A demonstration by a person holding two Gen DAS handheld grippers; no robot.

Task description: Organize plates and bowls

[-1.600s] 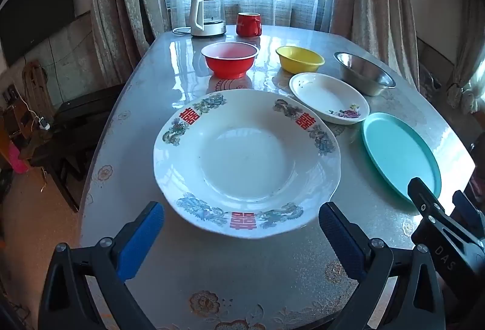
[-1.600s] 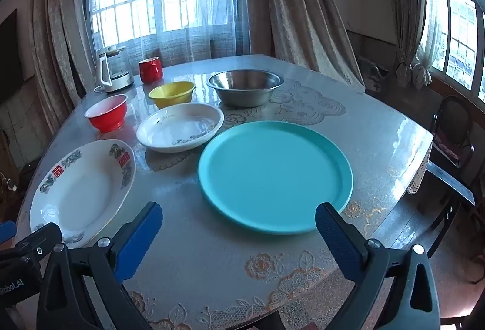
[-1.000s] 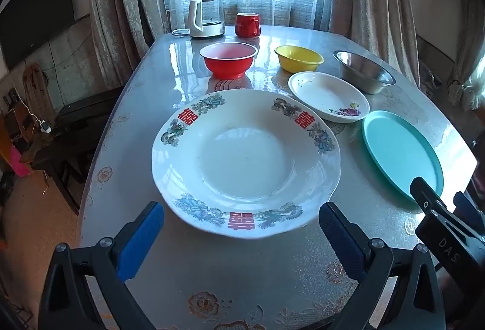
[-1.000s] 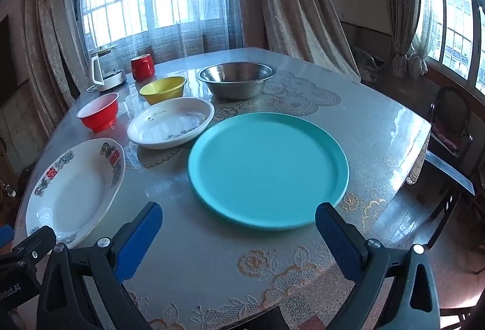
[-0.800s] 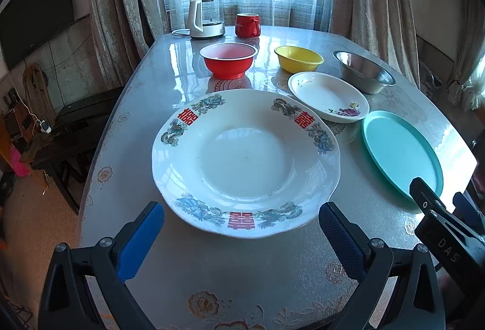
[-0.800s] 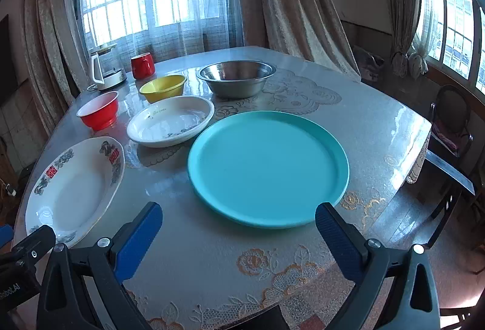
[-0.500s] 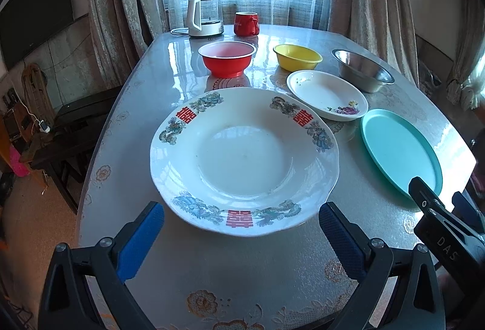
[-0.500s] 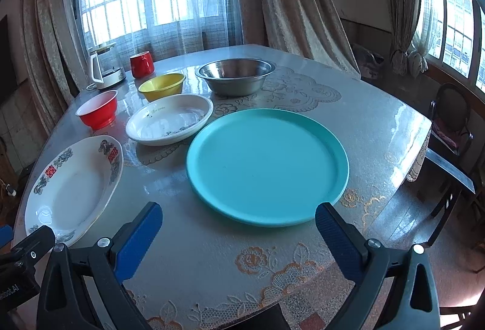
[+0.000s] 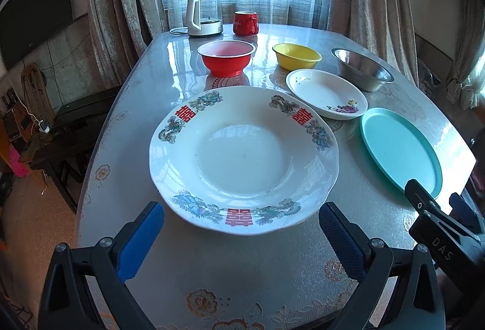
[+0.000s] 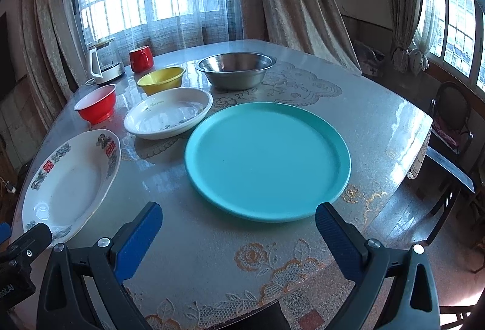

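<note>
A large white plate with red and blue patterns [image 9: 244, 158] lies just ahead of my open, empty left gripper [image 9: 241, 234]; it also shows in the right wrist view [image 10: 68, 181]. A teal plate [image 10: 266, 160] lies just ahead of my open, empty right gripper [image 10: 238, 234], and shows in the left wrist view [image 9: 400, 148]. Behind them sit a small white flowered plate [image 10: 168, 116], a red bowl [image 9: 225, 57], a yellow bowl [image 9: 296, 55] and a steel bowl [image 10: 235, 69].
A kettle [image 9: 201, 15] and a red mug [image 9: 245, 22] stand at the table's far edge by the curtained window. The glass-topped table [image 9: 212, 269] drops off on the left to a dark bench [image 9: 69, 129]. A chair [image 10: 451, 120] stands right of the table.
Both grippers have drifted slightly; the plates sit marginally lower and nearer in view. Nothing was taken hold of or moved.
</note>
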